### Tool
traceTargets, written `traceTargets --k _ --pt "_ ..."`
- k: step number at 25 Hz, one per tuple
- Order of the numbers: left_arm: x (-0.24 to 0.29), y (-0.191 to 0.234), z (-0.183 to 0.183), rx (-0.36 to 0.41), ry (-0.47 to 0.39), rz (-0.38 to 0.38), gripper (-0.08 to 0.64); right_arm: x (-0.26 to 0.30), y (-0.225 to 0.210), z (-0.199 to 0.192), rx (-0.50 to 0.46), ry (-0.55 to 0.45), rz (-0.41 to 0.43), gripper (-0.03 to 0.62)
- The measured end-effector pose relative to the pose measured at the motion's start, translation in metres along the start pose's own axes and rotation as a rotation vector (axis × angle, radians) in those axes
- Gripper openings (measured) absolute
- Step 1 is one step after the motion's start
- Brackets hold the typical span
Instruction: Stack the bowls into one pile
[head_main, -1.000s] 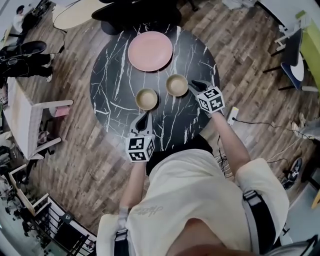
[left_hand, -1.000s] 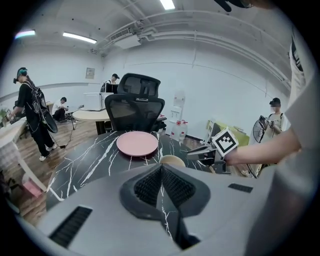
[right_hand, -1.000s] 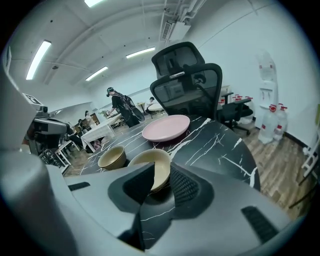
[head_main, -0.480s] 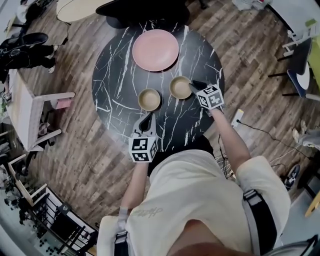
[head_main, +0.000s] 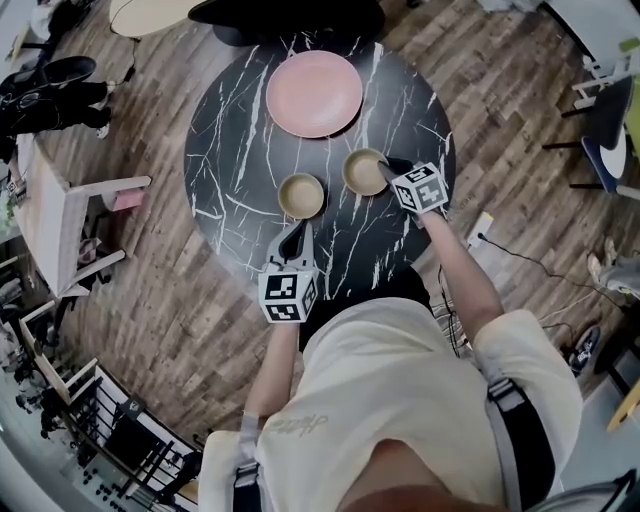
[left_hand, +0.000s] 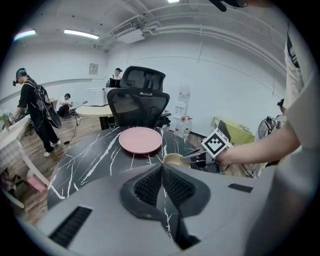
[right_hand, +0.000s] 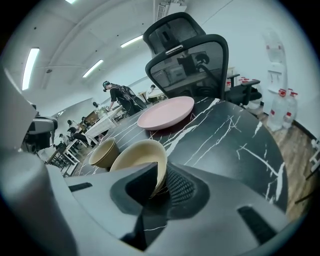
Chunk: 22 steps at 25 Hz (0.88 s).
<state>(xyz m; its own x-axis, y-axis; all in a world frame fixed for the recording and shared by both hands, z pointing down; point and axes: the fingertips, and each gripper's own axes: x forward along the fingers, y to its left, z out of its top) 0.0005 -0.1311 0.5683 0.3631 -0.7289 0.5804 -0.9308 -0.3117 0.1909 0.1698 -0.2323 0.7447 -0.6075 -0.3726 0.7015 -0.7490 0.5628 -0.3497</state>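
Note:
Two tan bowls stand apart on the round black marble table (head_main: 235, 150). The right bowl (head_main: 362, 170) (right_hand: 139, 156) has its near wall between the jaws of my right gripper (head_main: 385, 171) (right_hand: 161, 176). Those jaws have just been closing and now press on that wall from inside and outside. The left bowl (head_main: 301, 195) (right_hand: 104, 152) stands free beside it. My left gripper (head_main: 298, 236) (left_hand: 161, 172) hovers at the table's near side, just short of the left bowl, shut with nothing in it. From the left gripper view only the right bowl (left_hand: 172, 159) shows.
A pink plate (head_main: 313, 80) (right_hand: 166, 112) (left_hand: 140, 140) lies at the far side of the table. A black office chair (left_hand: 138, 102) stands behind it. Desks, chairs and people fill the room to the left, over a wooden floor (head_main: 170, 320).
My right gripper has come down onto the right bowl's near rim and its jaws have closed on the wall. The left gripper has stayed where it was.

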Motion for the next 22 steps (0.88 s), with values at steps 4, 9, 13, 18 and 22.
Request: traceTargets --k 4,9,13,18,22 --pt "-0.001 0.002 -0.001 -0.015 -0.002 0.009 0.02 -0.001 -0.003 0.0 0.011 -0.004 0.0 0.051" --pt "-0.006 0.008 -0.002 -0.015 -0.015 0.017 0.02 0.001 -0.003 0.003 0.012 -0.022 -0.016 0.026" --pt "-0.011 0.016 -0.006 -0.028 -0.027 0.017 0.02 -0.004 0.002 0.006 0.004 -0.024 -0.051 0.023" --pt "-0.019 0.02 0.003 -0.031 -0.056 -0.009 0.02 -0.016 0.016 0.005 -0.003 -0.027 -0.063 0.023" --pt "-0.026 0.03 0.009 -0.028 -0.083 -0.017 0.02 -0.027 0.028 0.006 -0.013 -0.032 -0.081 0.023"
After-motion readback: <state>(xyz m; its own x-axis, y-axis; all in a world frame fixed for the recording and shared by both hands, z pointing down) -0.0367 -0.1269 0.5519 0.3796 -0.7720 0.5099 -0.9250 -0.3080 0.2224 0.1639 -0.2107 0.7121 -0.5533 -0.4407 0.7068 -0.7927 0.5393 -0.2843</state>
